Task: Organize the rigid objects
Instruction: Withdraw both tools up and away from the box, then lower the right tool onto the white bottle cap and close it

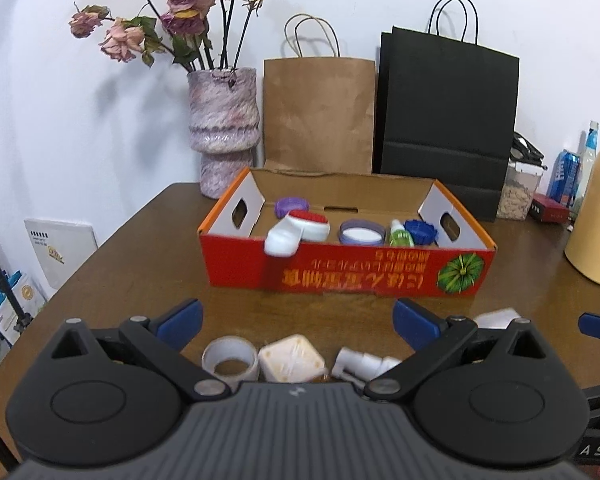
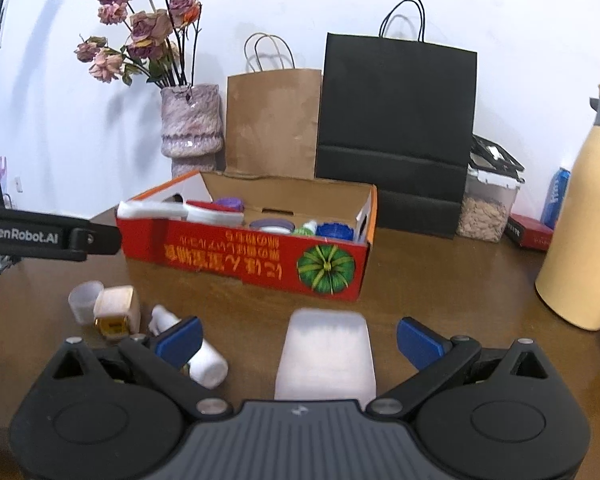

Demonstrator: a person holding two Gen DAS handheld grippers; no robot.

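Right gripper (image 2: 300, 338) spread wide, frosted white rectangular plastic container (image 2: 326, 354) between pads, just before red cardboard box (image 2: 260, 258). Centre, squeeze its sides evenly. Left gripper (image 1: 298, 322) spread, empty.

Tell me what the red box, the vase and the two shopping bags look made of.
Red box: printed cardboard, bare brown inside, folded flaps. Vase: probably glazed ceramic or glass, mottled pink, slight sheen. Brown bag and black bag: matte paper, creased, with cord handles.
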